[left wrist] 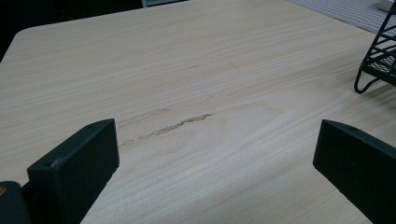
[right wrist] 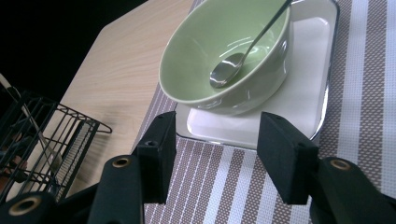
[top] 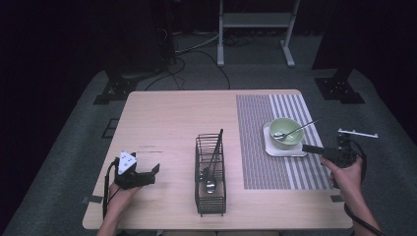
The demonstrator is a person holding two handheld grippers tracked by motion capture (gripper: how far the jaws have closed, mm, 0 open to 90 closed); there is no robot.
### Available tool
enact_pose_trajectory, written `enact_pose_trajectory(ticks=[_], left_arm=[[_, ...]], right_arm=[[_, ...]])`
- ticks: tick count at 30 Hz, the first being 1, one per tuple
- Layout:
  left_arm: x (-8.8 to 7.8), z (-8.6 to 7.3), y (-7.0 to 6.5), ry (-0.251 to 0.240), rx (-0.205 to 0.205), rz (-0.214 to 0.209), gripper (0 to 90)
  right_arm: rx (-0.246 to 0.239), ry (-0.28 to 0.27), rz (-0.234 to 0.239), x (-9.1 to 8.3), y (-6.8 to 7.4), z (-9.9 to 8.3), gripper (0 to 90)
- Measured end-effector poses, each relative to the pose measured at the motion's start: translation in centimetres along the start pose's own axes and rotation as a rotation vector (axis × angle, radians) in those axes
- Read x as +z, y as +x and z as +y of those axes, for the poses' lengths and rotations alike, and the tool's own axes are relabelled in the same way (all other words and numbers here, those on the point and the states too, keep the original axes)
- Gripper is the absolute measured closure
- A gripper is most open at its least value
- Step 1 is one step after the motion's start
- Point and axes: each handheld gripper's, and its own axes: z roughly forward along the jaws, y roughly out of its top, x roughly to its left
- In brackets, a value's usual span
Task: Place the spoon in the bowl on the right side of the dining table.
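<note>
Desk (top: 167, 118), my inventory: one spoon (right wrist: 243, 53) in the green bowl (right wrist: 196, 51) on its white plate (right wrist: 308, 98), placemat (top: 255, 142) beneath. Wire caddy (top: 210, 174) holds further utensils (top: 212, 162), apparently awaiting transfer. Left tool (top: 147, 174) wide, empty; right tool (right wrist: 215, 154) wide, empty, just beside the plate.

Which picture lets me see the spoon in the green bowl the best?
The right gripper view: the spoon is large there, its scoop resting inside the green bowl and its handle leaning over the rim. The high view shows the same spoon small and thin. The left gripper view looks at bare table and a corner of the wire basket.
</note>
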Motion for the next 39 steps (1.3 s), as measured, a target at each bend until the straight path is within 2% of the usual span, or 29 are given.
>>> enact_pose_trajectory(ticks=[7, 21, 33, 39], left_arm=[[0.0, 0.0, 0.0, 0.000, -0.001, -0.002, 0.0], [0.0, 0.0, -0.1, -0.001, 0.001, -0.005, 0.0], [0.0, 0.0, -0.1, -0.001, 0.003, -0.004, 0.0], [0.0, 0.0, -0.1, -0.001, 0.004, -0.006, 0.0]], right_arm=[[-0.005, 0.014, 0.011, 0.3, 0.3, -0.9, 46.1], [-0.044, 0.053, 0.029, 1.3, 1.3, -2.7, 43.2], [-0.066, 0.052, 0.054, 1.3, 2.2, -4.2, 42.6], [-0.080, 0.070, 0.055, 1.6, 2.6, -5.1, 42.5]])
